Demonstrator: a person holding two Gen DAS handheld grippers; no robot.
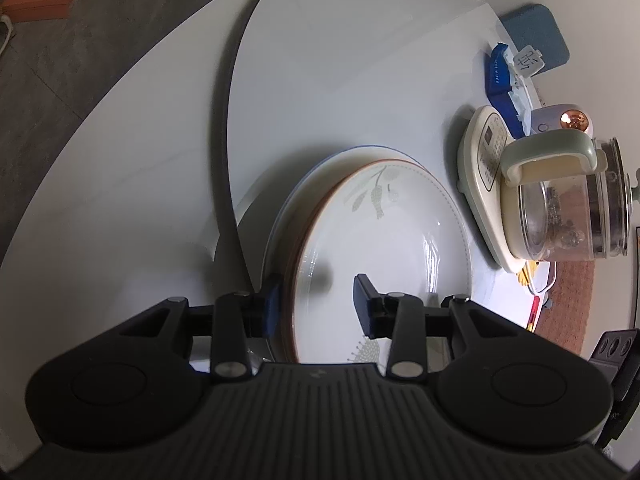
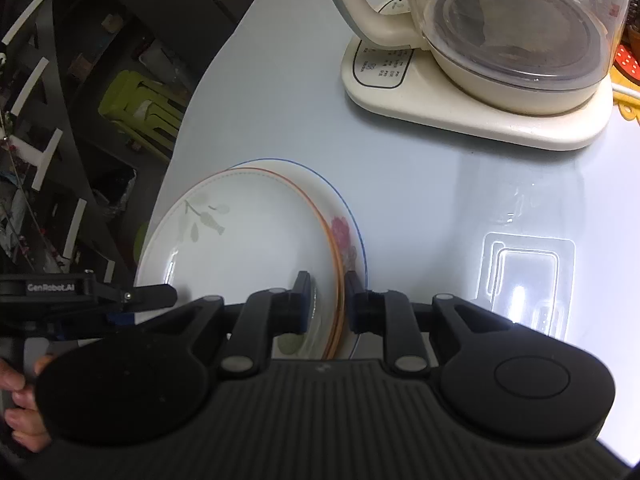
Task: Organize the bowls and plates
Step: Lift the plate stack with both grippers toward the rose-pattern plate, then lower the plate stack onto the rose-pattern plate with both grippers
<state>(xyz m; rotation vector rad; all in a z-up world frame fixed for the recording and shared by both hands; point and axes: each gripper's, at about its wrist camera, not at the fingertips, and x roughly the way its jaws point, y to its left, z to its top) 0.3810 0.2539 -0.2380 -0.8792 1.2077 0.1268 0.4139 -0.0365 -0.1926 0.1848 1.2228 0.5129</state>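
Observation:
A white plate with a brown rim and grey leaf print [image 1: 380,236] lies on top of a blue-rimmed plate [image 1: 320,168] with a pink flower [image 2: 342,232]. My left gripper [image 1: 318,304] straddles the top plate's near-left rim, jaws apart, one pad outside and one over the plate. My right gripper [image 2: 326,300] straddles the right rims of the plates [image 2: 248,240], fingers close on either side. The left gripper [image 2: 120,300] also shows at the left of the right wrist view.
A glass kettle on a cream base [image 1: 560,200] stands right of the plates, also close ahead in the right wrist view [image 2: 500,48]. A blue wipes pack [image 1: 502,80] and a blue pad [image 1: 536,36] lie farther back. A clear plastic tray [image 2: 524,280] lies right. The table edge [image 2: 176,140] runs left.

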